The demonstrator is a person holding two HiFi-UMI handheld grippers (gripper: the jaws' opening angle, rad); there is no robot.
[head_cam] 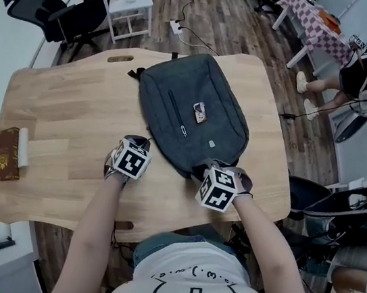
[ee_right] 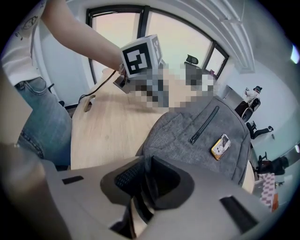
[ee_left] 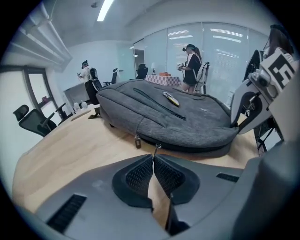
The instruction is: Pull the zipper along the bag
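Left gripper (ee_left: 153, 158) fingers (ee_left: 138, 177) sit clenched, tips pinching the small metal pull (ee_left: 156, 147) at the near edge of the bag (ee_left: 187, 117), which lies flat on the wood surface (ee_left: 70, 145). Right gripper (ee_right: 146, 181) fingers grasp a fold of the bag's near corner, so the shell looks anchored. Best handling, as I judge it: draw the pull low and in line with the teeth, keep the corner taut against it, and ease round the curve so the thin tab doesn't slip free.

Open tabletop (head_cam: 65, 118) left of the backpack (head_cam: 179, 87) — room to pass; booklet (head_cam: 6, 153) and roll (head_cam: 23, 146) crowd the far-left edge.
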